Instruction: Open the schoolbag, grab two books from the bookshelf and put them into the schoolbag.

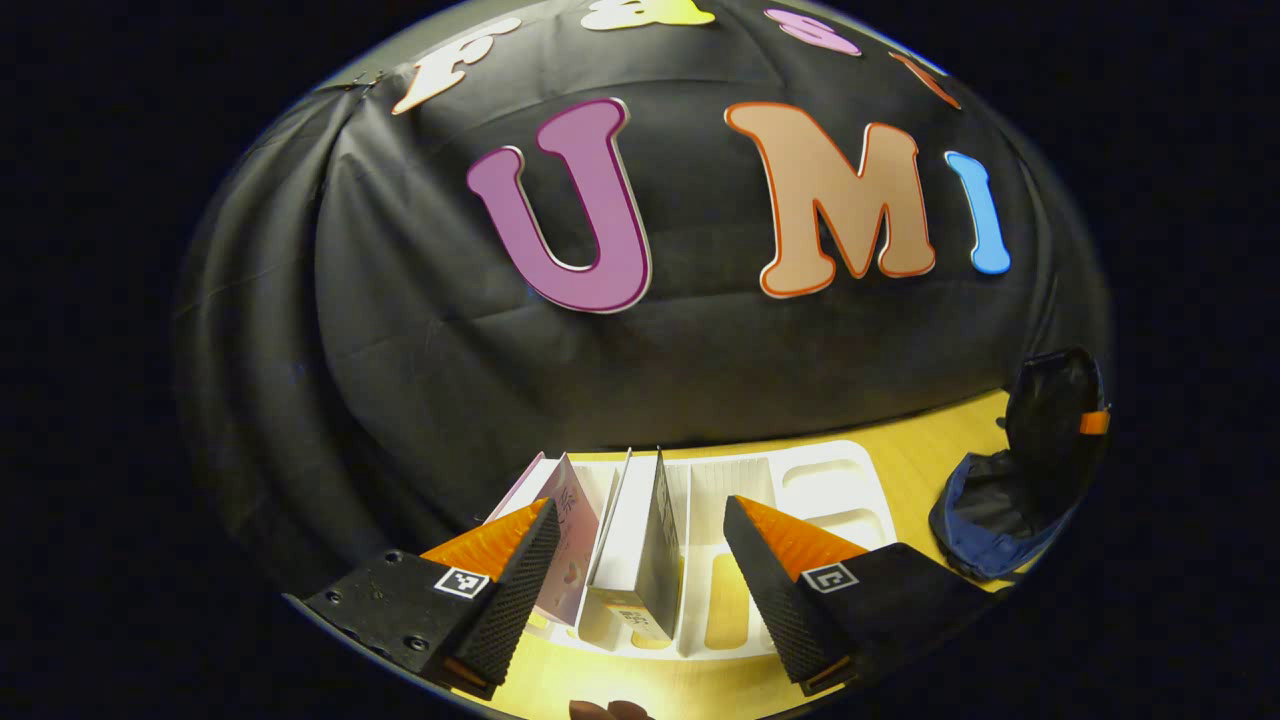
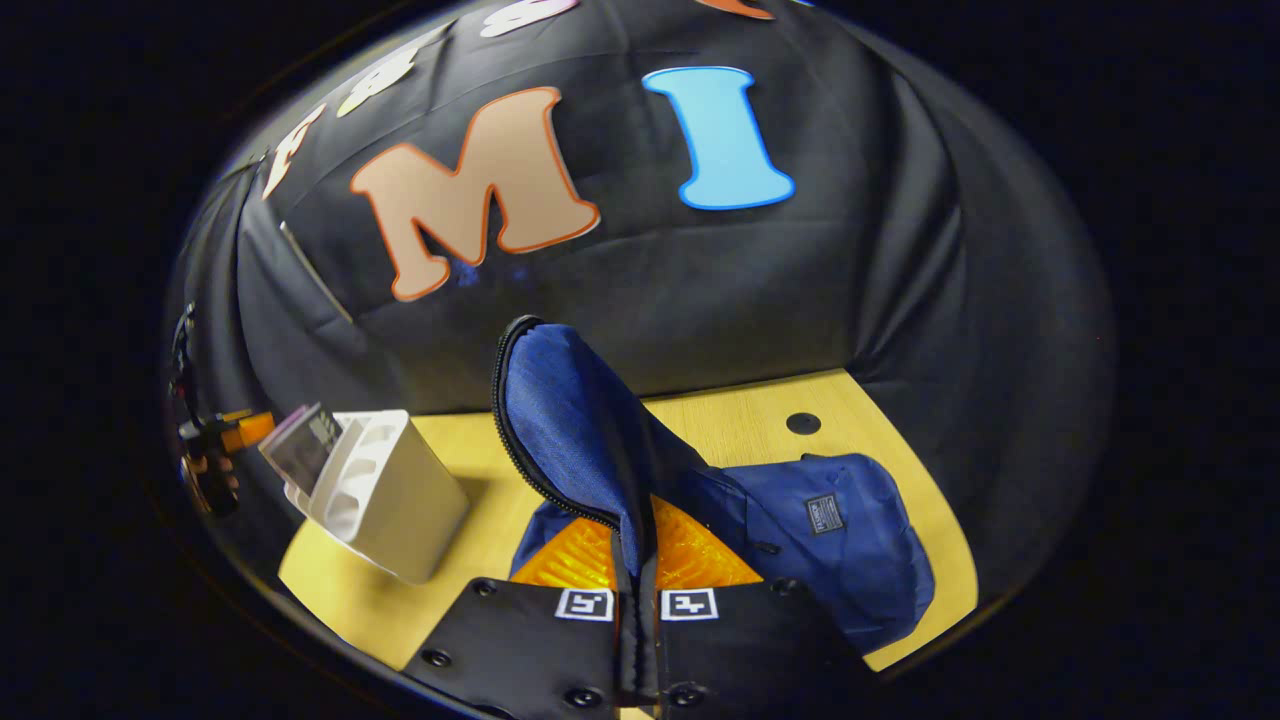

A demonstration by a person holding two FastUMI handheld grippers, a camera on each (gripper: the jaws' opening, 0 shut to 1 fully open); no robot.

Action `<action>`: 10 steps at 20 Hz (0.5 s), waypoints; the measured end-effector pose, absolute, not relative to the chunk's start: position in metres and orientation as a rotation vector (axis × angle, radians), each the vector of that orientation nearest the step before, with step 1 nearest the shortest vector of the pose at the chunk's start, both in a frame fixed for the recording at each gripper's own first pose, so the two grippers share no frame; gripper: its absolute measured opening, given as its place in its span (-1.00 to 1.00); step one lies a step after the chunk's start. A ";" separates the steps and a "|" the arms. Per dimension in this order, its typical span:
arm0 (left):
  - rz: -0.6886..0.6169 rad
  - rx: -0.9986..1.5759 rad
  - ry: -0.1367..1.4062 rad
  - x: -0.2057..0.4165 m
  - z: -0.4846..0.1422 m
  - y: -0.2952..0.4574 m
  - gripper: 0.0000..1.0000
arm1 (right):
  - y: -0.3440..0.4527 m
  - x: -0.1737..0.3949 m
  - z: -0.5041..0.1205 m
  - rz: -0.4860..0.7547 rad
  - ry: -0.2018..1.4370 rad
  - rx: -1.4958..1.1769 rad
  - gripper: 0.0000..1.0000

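In the left gripper view my left gripper (image 1: 640,545) stands open over the white bookshelf (image 1: 830,480). A grey-backed book (image 1: 640,540) stands upright between its fingers without touching them. A pink book (image 1: 570,530) leans just left of it, behind the left finger. The blue schoolbag (image 1: 1010,500) lies open at the far right. In the right gripper view my right gripper (image 2: 637,560) is shut on the schoolbag's flap (image 2: 570,420), holding it upright with its zipper edge showing. The bag's body (image 2: 830,540) lies on the table to the right. The bookshelf (image 2: 385,490) stands at left, with the left gripper (image 2: 215,440) beyond it.
The wooden table (image 2: 740,420) carries a small round hole (image 2: 803,423) behind the bag. Black cloth closes off the back and both sides. A fingertip (image 1: 610,710) shows at the bottom edge of the left gripper view.
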State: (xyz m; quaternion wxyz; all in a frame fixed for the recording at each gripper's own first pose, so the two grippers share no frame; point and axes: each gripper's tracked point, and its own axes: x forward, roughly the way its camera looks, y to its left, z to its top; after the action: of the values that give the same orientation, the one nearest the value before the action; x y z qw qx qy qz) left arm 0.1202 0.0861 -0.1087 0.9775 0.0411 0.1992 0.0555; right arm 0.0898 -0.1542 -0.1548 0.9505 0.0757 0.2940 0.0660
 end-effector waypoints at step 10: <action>0.060 0.123 0.693 0.145 -0.172 0.103 0.94 | -0.165 0.087 -0.142 0.085 0.553 0.221 -0.93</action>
State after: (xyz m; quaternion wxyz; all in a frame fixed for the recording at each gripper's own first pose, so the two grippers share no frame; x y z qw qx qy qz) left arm 0.1453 0.1031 -0.1718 0.9383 0.0602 0.3392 0.0294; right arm 0.0872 -0.1652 -0.1421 0.9551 0.1088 0.2724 0.0418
